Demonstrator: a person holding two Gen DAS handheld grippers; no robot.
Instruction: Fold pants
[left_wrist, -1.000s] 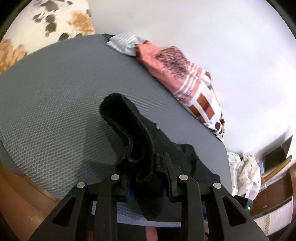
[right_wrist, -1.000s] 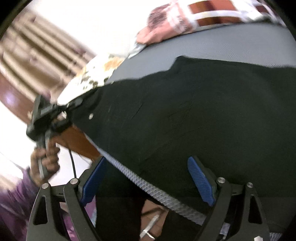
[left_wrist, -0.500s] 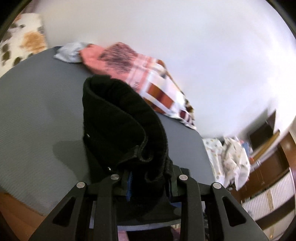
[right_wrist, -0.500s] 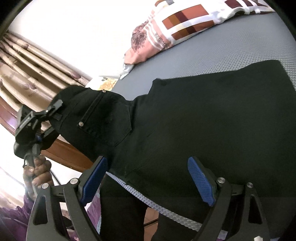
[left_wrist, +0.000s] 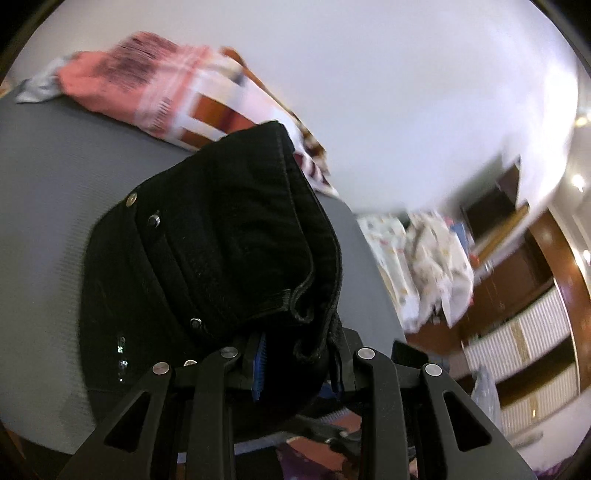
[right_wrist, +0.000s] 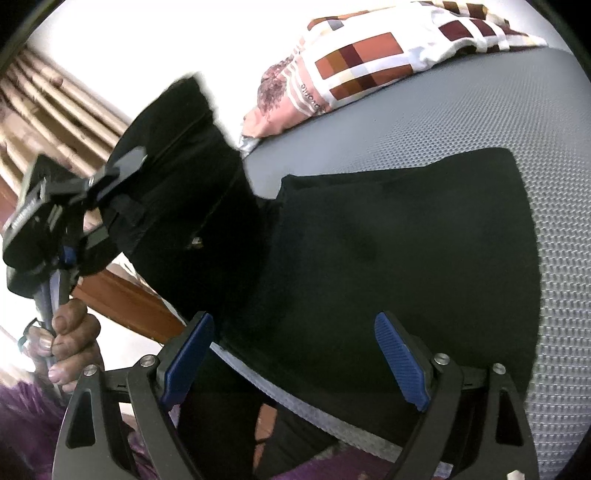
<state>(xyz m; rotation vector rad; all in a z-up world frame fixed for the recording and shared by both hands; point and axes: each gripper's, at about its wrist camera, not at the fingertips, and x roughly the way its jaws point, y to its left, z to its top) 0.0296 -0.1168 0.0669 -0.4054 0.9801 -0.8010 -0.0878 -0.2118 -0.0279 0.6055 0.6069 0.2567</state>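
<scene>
In my left wrist view, the left tool was clamped narrow on the bunched waistband of the black pants, which rose up from between the fingers and filled the centre of the frame, metal rivets showing on the left side of the cloth. Behind the pants lay the grey bed, and along its far edge, in the upper left of the frame, a pink and checked blanket against the white wall.

In my right wrist view, the right tool stood wide with nothing gripped; its blue pads hovered over the near edge of the pants, whose larger part lay flat on the bed across the middle and right of the frame. At the left of that frame the waistband end was lifted off the bed, pinched in the left tool, with the person's hand wrapped around its handle at the lower left. The blanket sat at the upper right.
</scene>
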